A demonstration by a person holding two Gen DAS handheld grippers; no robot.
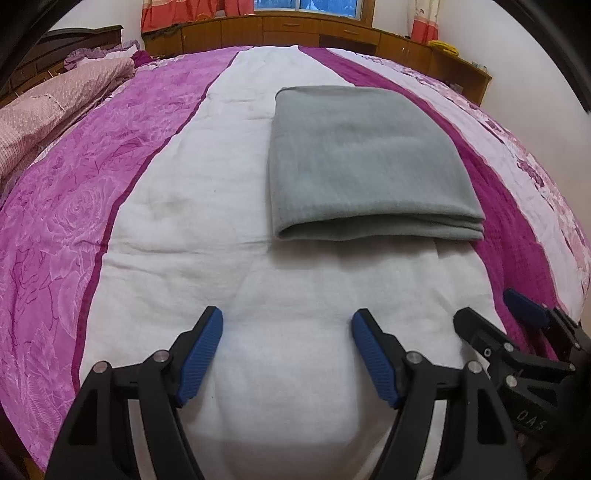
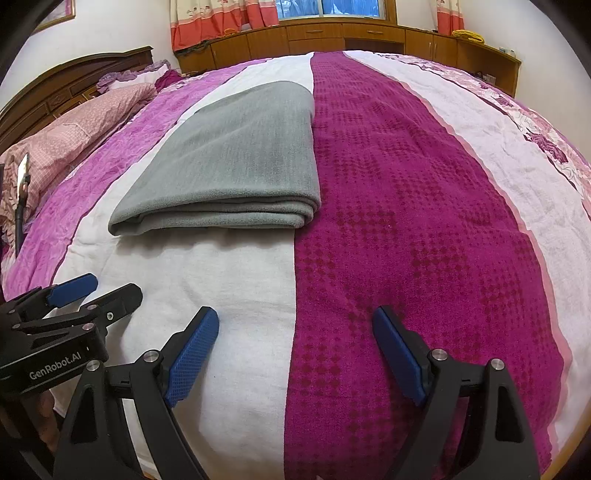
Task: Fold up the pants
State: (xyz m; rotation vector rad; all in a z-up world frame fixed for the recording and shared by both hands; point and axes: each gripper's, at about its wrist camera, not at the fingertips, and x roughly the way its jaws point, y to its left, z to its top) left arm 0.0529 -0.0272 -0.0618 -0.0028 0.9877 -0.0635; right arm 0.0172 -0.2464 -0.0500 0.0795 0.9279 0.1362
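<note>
Grey pants (image 1: 365, 162) lie folded flat in a neat layered rectangle

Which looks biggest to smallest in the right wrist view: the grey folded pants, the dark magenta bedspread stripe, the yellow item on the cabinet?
1. Dark magenta stripe, running the bed's length.
2. Grey folded pants.
3. Yellow item on the far cabinet, tiny here, but distance shrinks it, so its true size is unsure.
</note>
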